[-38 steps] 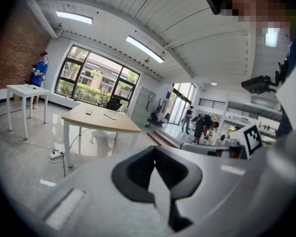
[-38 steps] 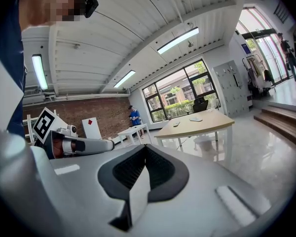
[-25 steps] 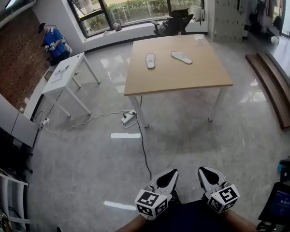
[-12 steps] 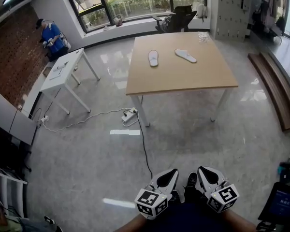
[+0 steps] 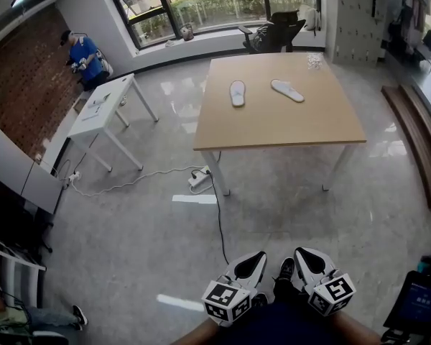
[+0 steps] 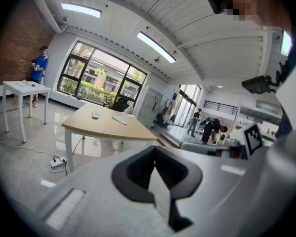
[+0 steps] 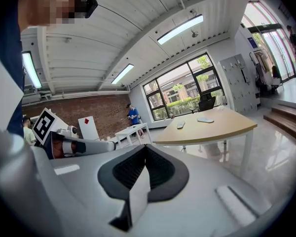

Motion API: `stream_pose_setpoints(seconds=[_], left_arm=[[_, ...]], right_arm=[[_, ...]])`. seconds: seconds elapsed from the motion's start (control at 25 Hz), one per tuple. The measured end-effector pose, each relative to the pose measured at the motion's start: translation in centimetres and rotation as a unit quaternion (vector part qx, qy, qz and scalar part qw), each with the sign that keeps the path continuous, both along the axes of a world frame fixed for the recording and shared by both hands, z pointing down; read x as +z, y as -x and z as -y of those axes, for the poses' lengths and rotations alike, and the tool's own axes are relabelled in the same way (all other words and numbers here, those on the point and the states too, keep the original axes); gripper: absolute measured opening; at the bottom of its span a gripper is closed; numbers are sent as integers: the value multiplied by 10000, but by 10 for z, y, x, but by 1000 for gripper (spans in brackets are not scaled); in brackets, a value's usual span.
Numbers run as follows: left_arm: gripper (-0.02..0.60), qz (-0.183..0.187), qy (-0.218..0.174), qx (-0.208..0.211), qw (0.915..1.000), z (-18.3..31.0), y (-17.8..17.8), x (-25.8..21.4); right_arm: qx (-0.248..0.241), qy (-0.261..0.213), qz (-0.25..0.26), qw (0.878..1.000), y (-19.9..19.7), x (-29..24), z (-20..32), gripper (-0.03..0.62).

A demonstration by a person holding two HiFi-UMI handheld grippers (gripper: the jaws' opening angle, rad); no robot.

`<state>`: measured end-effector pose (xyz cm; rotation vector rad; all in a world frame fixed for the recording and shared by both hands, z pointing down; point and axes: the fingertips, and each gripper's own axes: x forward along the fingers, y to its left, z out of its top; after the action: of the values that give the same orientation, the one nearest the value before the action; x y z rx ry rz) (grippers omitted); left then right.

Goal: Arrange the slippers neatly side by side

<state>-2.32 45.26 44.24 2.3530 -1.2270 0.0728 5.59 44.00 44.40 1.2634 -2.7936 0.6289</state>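
Note:
Two white slippers lie on a wooden table (image 5: 273, 124) far ahead of me. The left slipper (image 5: 237, 93) points straight away; the right slipper (image 5: 287, 90) lies slanted, a gap apart from it. Both show small in the left gripper view as slippers (image 6: 95, 114) (image 6: 120, 120) and in the right gripper view as slippers (image 7: 180, 125) (image 7: 205, 119). My left gripper (image 5: 248, 264) and right gripper (image 5: 308, 261) are held low near my body, well short of the table, both shut with nothing between the jaws.
A white side table (image 5: 104, 110) stands at the left, a person in blue (image 5: 82, 54) beyond it. A power strip (image 5: 199, 180) and cable (image 5: 217, 221) lie on the floor before the table. An office chair (image 5: 276, 33) stands behind the table; wooden steps (image 5: 416, 131) run along the right.
The table and slippers have shifted slightly right and nearer in the head view as I move forward. A shoe has appeared between the grippers. Both grippers stay shut.

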Motion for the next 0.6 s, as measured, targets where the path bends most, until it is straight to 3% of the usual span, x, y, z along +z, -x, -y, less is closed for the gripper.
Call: stream_pose_setpoints(seconds=[0.16,0.4,0.6], left_arm=[[3,30,9,-73,10000,34,-6,3],[3,92,-4,-62,9999,77,-25,-2],[3,194,-3,-130,9997,133,-59,-7]], right_arm=[[-62,43,-164,9998,-8,8,35,12],[-112,77,54,9999,-19,-3,78,11],[-66,89,98,9999,-60,-4,136,12]])
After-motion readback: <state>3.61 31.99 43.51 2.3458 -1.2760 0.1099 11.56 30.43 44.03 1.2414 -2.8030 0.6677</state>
